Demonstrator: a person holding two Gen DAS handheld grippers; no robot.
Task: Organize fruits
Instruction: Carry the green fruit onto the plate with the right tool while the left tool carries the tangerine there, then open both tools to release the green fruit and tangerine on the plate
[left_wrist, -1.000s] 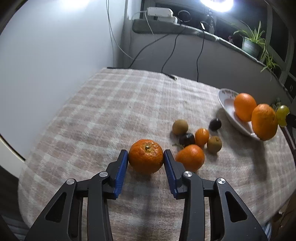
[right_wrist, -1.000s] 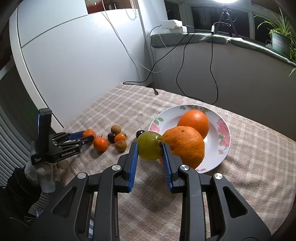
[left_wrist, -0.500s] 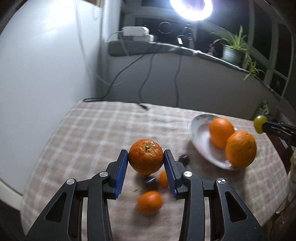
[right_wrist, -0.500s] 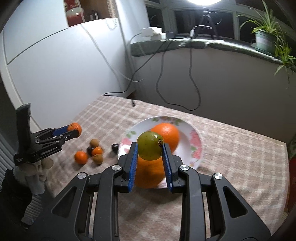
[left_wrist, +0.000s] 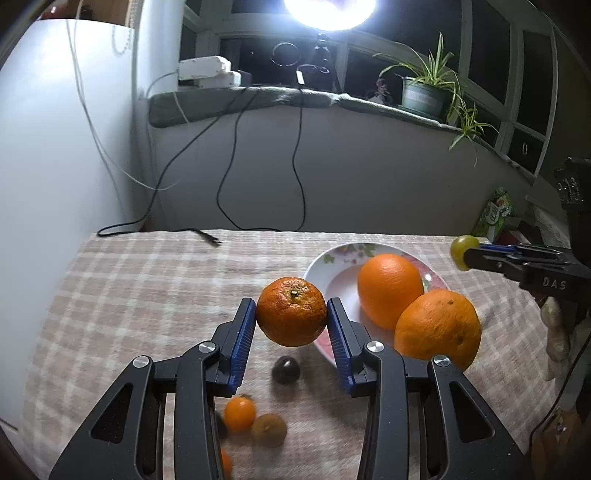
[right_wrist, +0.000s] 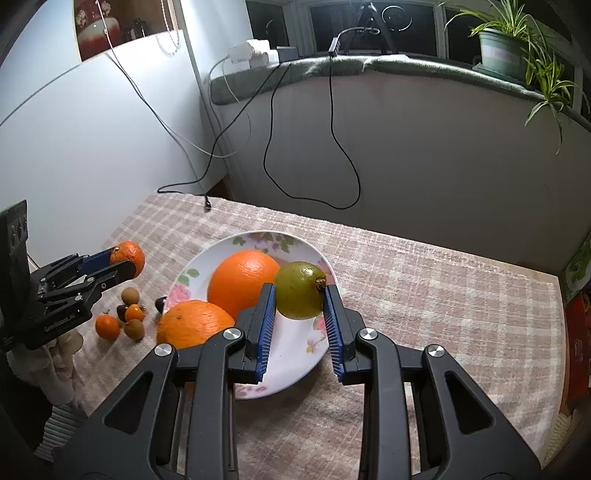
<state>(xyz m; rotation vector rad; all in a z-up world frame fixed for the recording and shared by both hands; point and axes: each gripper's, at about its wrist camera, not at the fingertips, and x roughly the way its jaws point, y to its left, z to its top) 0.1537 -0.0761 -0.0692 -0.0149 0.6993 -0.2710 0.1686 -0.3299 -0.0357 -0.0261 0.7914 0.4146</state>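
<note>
Between blue pads (left_wrist: 242, 339), dimpled orange tangerine (left_wrist: 291, 316).

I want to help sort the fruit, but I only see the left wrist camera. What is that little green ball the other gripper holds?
Observer: A green round fruit with a brown stem tip, pinched in the right gripper, in front of the plate.
Operator: Are flowers all around the plate?
Observer: Yes, pink flowers and green leaves ring its rim.
Operator: How many little fruits are left on the cloth?
Observer: Six show beside the left gripper: two small orange ones, two tan, two dark.
</note>
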